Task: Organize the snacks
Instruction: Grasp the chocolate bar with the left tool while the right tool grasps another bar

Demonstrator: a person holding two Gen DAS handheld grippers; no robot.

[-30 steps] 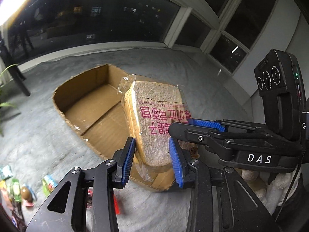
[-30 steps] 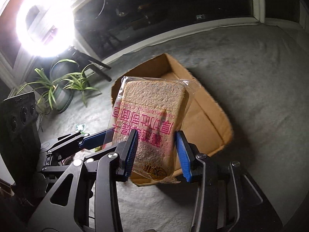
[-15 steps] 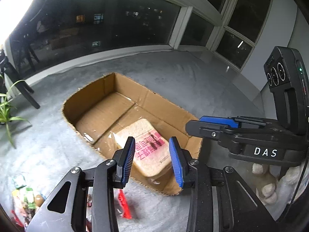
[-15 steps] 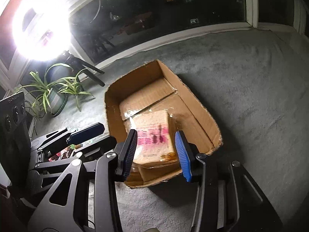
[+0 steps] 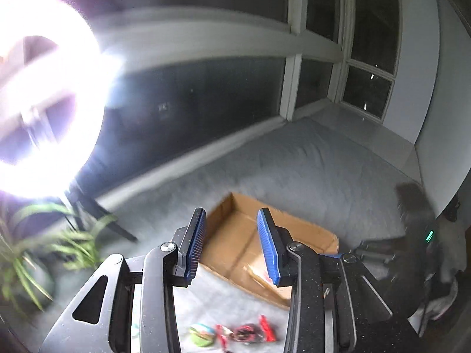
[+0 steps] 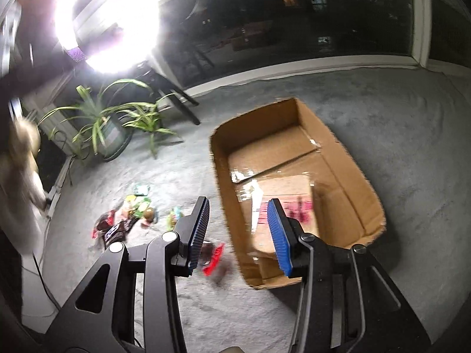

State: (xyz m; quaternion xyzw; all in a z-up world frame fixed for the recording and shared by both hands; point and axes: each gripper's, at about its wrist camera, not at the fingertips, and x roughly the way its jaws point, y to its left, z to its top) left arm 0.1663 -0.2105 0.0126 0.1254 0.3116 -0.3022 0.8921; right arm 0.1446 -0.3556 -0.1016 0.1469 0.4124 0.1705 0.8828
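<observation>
Bread [image 6: 290, 206], bagged with pink print, is lying flat on the floor of the box [image 6: 362, 182], toward its near end. In the left wrist view only a sliver of it is showing past the right finger.

Box is sitting open on grey carpet [image 6: 412, 123].

Loose snacks [image 6: 129, 214] are lying scattered on the carpet left of the box, well apart from it; a red packet [image 6: 213, 260] is lying nearer, just beside the box's near corner.

Left gripper [image 5: 231, 247] is hanging above the box, jaws parted, nothing between the pads. Right gripper [image 6: 238, 232] is hanging likewise, jaws released and empty.

Plant [image 6: 117, 117] is standing beyond the snacks, under a glaring ring light [image 6: 109, 20].
</observation>
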